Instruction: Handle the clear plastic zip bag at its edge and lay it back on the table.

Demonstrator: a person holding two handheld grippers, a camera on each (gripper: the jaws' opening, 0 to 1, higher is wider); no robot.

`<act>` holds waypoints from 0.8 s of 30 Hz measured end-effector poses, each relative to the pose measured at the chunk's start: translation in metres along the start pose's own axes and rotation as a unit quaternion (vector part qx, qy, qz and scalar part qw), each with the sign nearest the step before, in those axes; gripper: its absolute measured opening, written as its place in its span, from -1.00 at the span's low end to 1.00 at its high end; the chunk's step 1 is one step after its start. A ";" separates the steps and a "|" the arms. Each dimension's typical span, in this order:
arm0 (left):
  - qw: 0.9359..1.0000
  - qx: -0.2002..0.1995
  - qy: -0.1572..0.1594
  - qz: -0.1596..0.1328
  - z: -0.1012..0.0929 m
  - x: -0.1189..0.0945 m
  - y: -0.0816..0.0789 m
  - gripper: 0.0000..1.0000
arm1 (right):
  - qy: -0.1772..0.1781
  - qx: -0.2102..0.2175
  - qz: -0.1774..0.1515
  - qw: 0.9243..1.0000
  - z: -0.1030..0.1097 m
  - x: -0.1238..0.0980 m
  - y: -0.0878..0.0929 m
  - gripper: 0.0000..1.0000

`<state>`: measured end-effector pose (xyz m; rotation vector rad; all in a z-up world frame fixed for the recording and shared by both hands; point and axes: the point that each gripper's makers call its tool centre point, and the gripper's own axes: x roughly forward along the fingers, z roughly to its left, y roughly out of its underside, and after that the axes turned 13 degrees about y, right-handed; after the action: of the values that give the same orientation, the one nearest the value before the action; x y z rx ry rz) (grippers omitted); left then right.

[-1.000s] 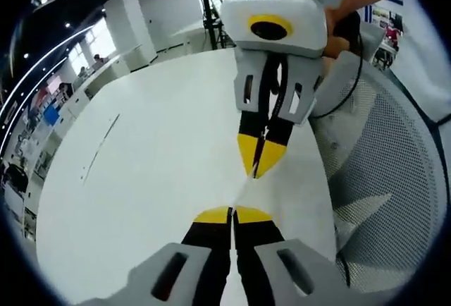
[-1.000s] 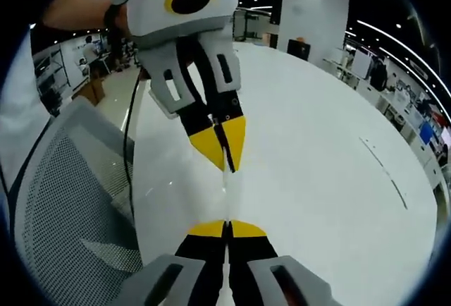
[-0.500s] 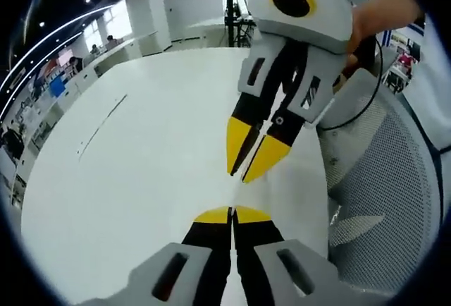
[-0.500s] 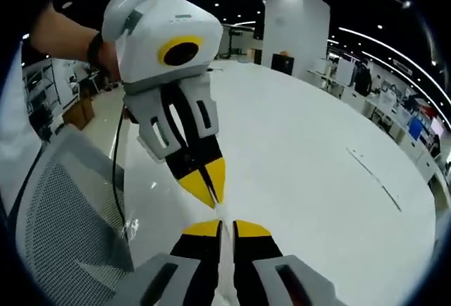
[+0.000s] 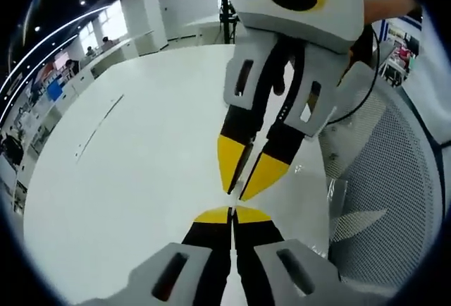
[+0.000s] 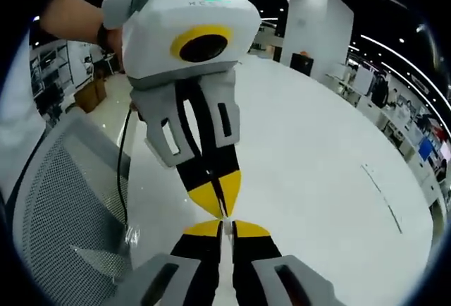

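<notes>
The clear plastic zip bag is almost see-through, so I can only pick it out by its glinting edge and creases. In the left gripper view it shows as a faint sheet hanging beside the white round desk, in front of the grey mesh chair. It is up off the desk, held between the two tools.

My left hand-held gripper has its yellow-tipped jaws clenched together, with a thin line of the bag's edge pinched between them. In the right gripper view I see the same left hand-held gripper coming down from above, tips closed to a point.

My right hand-held gripper has its jaws a little apart, and a pale strip of the bag runs down the narrow gap between them. In the left gripper view the right hand-held gripper reaches in from the top, its yellow tips forming a slim V with a dark gap, so I read it as released rather than clamped. The two pairs of tips almost meet, just above the near edge of the desk.

A person's hand grips the left tool's body, and a black cable trails down from it past the mesh chair. Office furniture stands in the background.
</notes>
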<state>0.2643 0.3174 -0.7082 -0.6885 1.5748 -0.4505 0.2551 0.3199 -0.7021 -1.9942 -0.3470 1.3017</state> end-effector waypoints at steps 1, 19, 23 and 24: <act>1.000 -0.002 0.000 0.000 0.001 0.000 0.000 -1.00 | 0.001 -0.003 0.001 1.000 0.001 0.000 0.000 -1.00; 0.999 -0.029 -0.015 -0.006 0.006 -0.003 0.001 -1.00 | 0.017 0.009 0.010 1.000 -0.005 0.002 0.007 -1.00; 0.999 -0.031 -0.017 -0.006 0.005 -0.004 0.002 -1.00 | 0.020 0.012 0.012 1.000 -0.006 0.005 0.010 -1.00; 0.999 -0.032 -0.018 -0.006 0.005 -0.004 0.003 -1.00 | 0.021 0.013 0.012 1.000 -0.005 0.001 0.009 -1.00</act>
<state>0.2687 0.3228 -0.7072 -0.7524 1.5579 -0.3961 0.2583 0.3121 -0.7073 -2.0073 -0.2850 1.2706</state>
